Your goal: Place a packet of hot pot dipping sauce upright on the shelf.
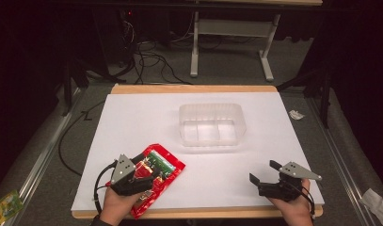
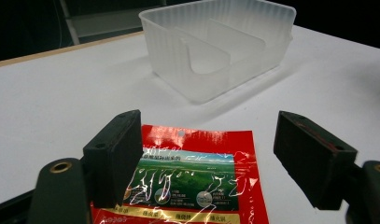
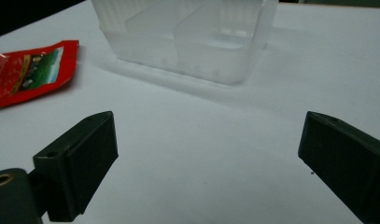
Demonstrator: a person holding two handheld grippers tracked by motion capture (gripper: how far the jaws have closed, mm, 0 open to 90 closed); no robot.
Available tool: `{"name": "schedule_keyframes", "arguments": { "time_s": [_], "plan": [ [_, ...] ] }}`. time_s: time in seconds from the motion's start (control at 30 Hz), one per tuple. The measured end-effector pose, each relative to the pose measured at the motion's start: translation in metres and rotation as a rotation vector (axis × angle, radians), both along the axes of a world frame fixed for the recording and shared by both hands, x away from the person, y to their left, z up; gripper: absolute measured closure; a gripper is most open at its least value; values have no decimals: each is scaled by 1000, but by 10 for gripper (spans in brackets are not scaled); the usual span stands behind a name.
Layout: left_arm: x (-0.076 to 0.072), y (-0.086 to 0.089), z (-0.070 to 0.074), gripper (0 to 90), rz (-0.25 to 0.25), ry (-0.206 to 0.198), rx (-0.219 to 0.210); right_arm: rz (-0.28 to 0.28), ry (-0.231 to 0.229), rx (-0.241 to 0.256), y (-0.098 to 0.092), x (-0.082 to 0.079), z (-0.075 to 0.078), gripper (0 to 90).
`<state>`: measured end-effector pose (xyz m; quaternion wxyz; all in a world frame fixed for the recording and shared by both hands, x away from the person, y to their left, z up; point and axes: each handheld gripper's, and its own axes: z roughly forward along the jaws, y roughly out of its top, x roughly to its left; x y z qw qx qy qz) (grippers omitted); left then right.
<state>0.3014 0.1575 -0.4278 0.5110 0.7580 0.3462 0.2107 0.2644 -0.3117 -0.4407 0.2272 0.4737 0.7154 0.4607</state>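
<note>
A red foil snack packet with a green picture panel lies flat near the table's front left. My left gripper hovers over its near end, open. In the left gripper view the packet shows between and below the two spread jaws, which do not pinch it. A translucent plastic container with inner dividers stands mid-table and looks to have nothing in it. My right gripper rests open at the front right, over bare white table. In the right gripper view the container is ahead and the packet is off to the left.
The white board has a wooden edge at the back and front. On the floor lie a green packet, a crumpled white scrap and a white wrapper. Cables and desk legs stand beyond the table.
</note>
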Motion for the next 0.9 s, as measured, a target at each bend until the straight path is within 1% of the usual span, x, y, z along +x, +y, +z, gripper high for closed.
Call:
{"name": "schedule_keyframes", "arguments": {
  "time_s": [0.03, 0.1, 0.17, 0.2, 0.33, 0.37, 0.4, 0.43, 0.5, 0.53, 0.6, 0.7, 0.77, 0.8, 0.83, 0.9],
  "plan": [
    [-1, 0, 0, 244, 1, -3, 3, 0, -3, 5, -1, 0, 0, 45],
    [-2, 2, 1, 244, 4, -6, -1, 6, -3, -2, -3, 0, -1, 39],
    [-1, 6, 1, 245, 14, 2, -17, 12, -4, 11, -4, 0, -1, 54],
    [0, 7, 1, 244, 19, 6, -22, 12, -8, 29, -5, 0, 0, 66],
    [3, 14, -1, 241, 41, 20, -27, 16, -47, 47, -3, 0, 4, 72],
    [4, 15, -1, 244, 44, 26, -23, 15, -52, 45, -3, 0, 4, 73],
    [4, 16, -1, 254, 45, 28, -8, 12, -56, 45, -2, -1, 5, 76],
    [5, 17, -1, 261, 50, 26, 5, 12, -56, 48, -2, -1, 5, 83],
    [5, 18, -1, 281, 57, 17, 16, 9, -53, 50, -3, -1, 6, 103],
    [6, 20, -2, 308, 55, 18, 17, 15, -56, 50, -3, -1, 6, 106],
    [8, 23, -3, 364, 58, 34, 21, 16, -48, 50, -4, -1, 6, 109],
    [13, 32, -5, 534, 99, 53, 21, 20, -35, 54, -3, -1, 4, 109],
    [16, 40, -6, 674, 135, 67, 27, 27, -27, 50, -2, -1, 3, 109],
    [18, 45, -7, 735, 162, 75, 41, 30, -26, 48, -1, 0, 3, 110],
    [20, 49, -8, 816, 183, 80, 62, 32, -24, 47, 0, 0, 2, 115],
    [23, 60, -13, 900, 245, 103, 123, 35, -19, 46, 1, 0, 2, 118]
  ]
}}
